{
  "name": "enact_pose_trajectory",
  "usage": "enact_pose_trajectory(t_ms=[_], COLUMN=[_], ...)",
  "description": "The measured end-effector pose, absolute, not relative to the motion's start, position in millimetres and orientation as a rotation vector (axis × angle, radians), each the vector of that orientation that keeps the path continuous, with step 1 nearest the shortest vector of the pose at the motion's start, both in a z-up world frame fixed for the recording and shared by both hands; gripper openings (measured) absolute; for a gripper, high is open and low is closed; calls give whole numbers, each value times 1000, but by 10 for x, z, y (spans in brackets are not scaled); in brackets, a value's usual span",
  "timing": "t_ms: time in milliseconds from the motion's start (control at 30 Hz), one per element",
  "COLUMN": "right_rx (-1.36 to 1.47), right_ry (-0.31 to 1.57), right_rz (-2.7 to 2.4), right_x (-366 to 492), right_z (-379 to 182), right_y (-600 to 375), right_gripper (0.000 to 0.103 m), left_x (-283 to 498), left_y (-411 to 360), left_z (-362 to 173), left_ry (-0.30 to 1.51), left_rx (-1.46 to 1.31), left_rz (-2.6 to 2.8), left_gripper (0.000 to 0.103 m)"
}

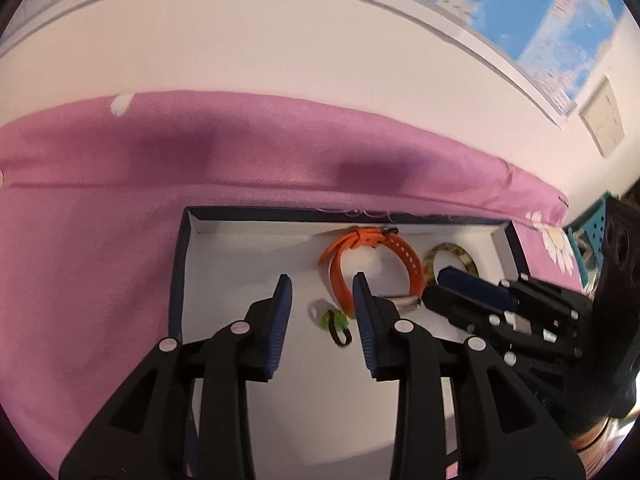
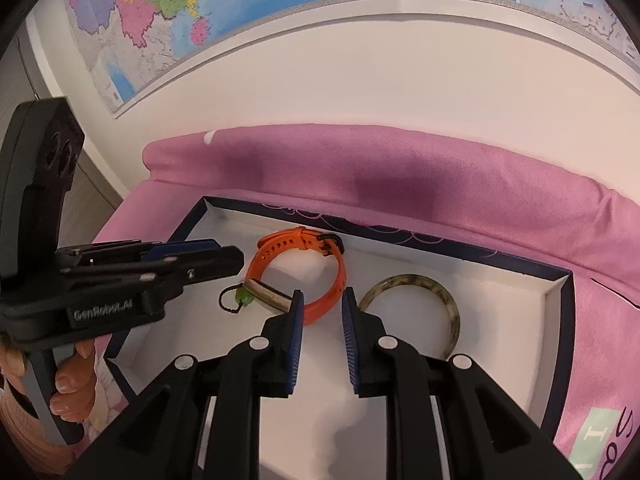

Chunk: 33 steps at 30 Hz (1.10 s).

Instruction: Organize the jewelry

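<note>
A big map [image 2: 208,12] hangs on the pale wall, and below it a pink cloth [image 1: 100,208] with white flowers covers the surface. On this cloth stands a shallow box [image 2: 560,276] with a dark blue rim and a white floor, and both my tools are over it.

My left gripper [image 1: 322,296] has its blue pads apart with nothing between them. Just past its tips lies a small green charm [image 1: 334,320] on a black cord, flat on the white floor. My right gripper [image 2: 322,302] is also parted, but more narrowly, and it holds nothing either.

The orange watch band [image 2: 320,280] lies in the middle of the box, its buckle end close to the far wall. A short metal clasp piece [image 2: 268,294] lies at its near end, between the band and the green charm; I cannot tell if it is joined to the band. The mottled brown bangle [image 2: 444,300] lies flat just to the right of the band, near the right wall of the box.
</note>
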State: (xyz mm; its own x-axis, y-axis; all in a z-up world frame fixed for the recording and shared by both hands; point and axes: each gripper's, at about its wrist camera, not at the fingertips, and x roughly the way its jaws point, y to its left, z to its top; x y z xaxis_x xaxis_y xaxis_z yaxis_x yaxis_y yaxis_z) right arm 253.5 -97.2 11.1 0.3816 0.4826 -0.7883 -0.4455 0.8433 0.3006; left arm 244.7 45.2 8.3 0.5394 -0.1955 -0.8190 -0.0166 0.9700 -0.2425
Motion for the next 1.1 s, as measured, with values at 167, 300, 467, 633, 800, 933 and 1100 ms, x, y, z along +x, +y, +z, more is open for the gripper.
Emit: enact_pose_trajectory(t_ms=[167,300,467,633,800,933,1100], right_rx=[40,45,40,65,104,94,47], right_ry=[1001,982,974,961,935,902,893], right_rz=[601,614,626,628,658,692,693], right_x=[2474,2401,2256,2112,1917,1652,1251], right_z=[168,237,261,286,362,430,415], right_y=[-1065,-1116,-1128,-1276,-1431,-1570,-1782], right_gripper=[23,23,24,24,24,27,30], left_x=[2279,2352,2365,2243,1866,1488,1025], left_y=[327,290,312,367,409,342,206], left_z=[46,-86,-144,-102,79,211,196], left_ry=[992,1032,1035,1011,965,925,926], left_rx=[-127,-132,-165,-185,-208,-195,-192], left_rz=[-147,-144,-157,-183,-264,-343,-436], left_gripper=[31,22,5,5,5,5,5])
